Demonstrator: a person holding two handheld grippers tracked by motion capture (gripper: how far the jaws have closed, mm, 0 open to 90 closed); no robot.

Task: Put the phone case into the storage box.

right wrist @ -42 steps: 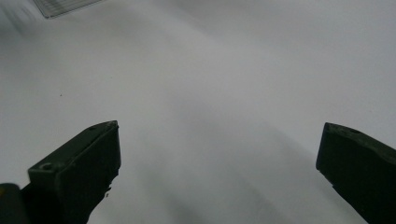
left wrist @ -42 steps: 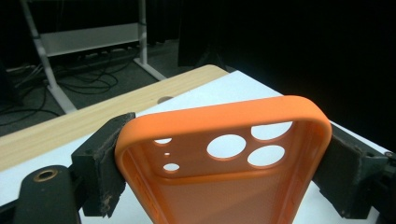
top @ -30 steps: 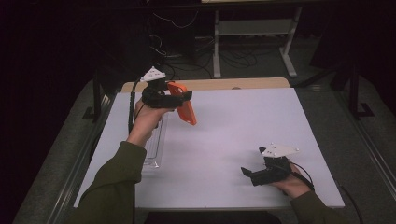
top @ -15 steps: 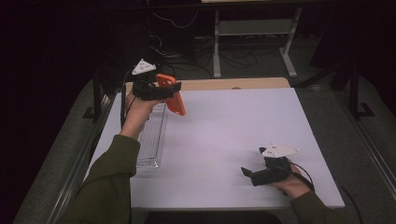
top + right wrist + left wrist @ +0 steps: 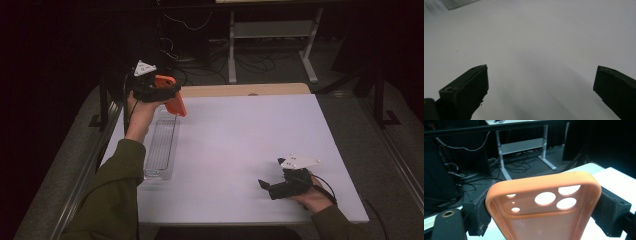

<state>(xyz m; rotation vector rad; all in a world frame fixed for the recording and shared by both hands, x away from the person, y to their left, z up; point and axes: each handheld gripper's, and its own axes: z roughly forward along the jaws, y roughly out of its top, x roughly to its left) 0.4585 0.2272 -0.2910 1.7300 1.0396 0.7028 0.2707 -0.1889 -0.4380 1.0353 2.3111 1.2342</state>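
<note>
An orange phone case [image 5: 172, 97] [image 5: 544, 207] with round camera holes is clamped across its width between the black jaws of my left gripper [image 5: 167, 92] [image 5: 544, 215]. That gripper is held up above the far left corner of the white table [image 5: 240, 140], over the far end of a clear plastic tray [image 5: 161, 147]. My right gripper [image 5: 266, 186] [image 5: 540, 82] rests low near the table's front right, its jaws wide apart with only bare white tabletop between them.
The clear tray lies lengthwise along the table's left edge; its corner shows in the right gripper view [image 5: 459, 3]. Beyond the far edge are a wooden strip [image 5: 245, 90], metal table legs [image 5: 232, 60] and cables on a dark floor.
My left gripper has carried the orange case away from the table's middle, toward the far left corner. The right gripper has stayed where it was.
</note>
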